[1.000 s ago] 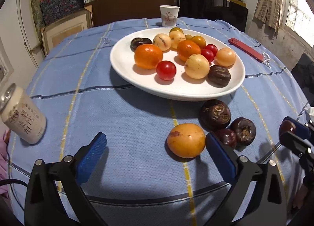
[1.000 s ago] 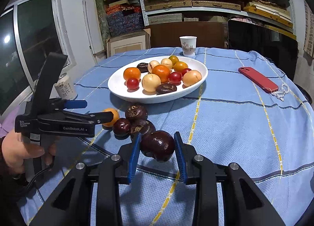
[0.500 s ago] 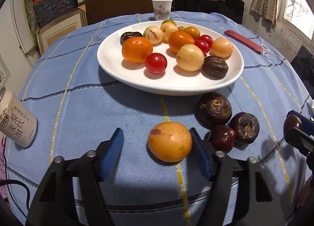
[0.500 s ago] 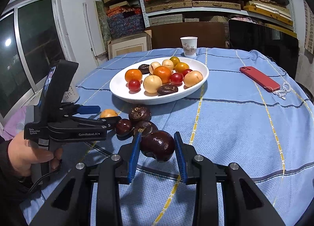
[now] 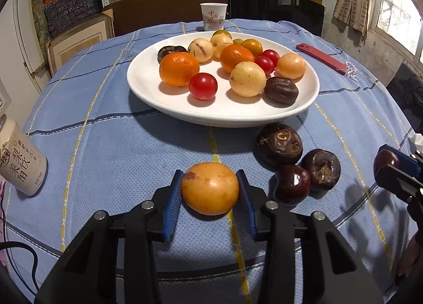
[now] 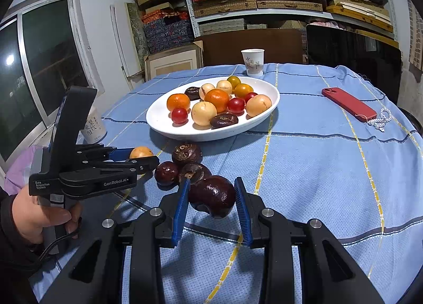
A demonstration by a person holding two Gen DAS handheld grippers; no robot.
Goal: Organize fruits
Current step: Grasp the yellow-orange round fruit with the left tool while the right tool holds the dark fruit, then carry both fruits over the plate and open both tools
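An orange-yellow fruit (image 5: 210, 189) lies on the blue cloth in front of the white plate (image 5: 148, 97). My left gripper (image 5: 208, 175) is closing on it, its blue pads touching both sides. The right gripper (image 6: 211, 182) is shut on a dark purple-brown fruit (image 6: 212, 195), held just above the cloth; it also shows at the right edge of the left wrist view. Three more dark fruits (image 5: 280, 144) (image 5: 321, 169) (image 5: 292, 185) sit on the cloth between the two grippers. The plate carries oranges, cherry tomatoes, pale yellow fruits and dark ones.
A drink can (image 5: 18, 169) stands at the left near the table edge. A paper cup (image 5: 213, 17) is behind the plate. A red phone (image 5: 321, 58) and a bead chain (image 5: 350, 68) lie at the far right. A hand (image 6: 39, 214) holds the left gripper's handle.
The left gripper's jaws went from wide open to closed against the orange-yellow fruit, after shifting slightly so the fruit sits between them. The right gripper kept still with its dark fruit.
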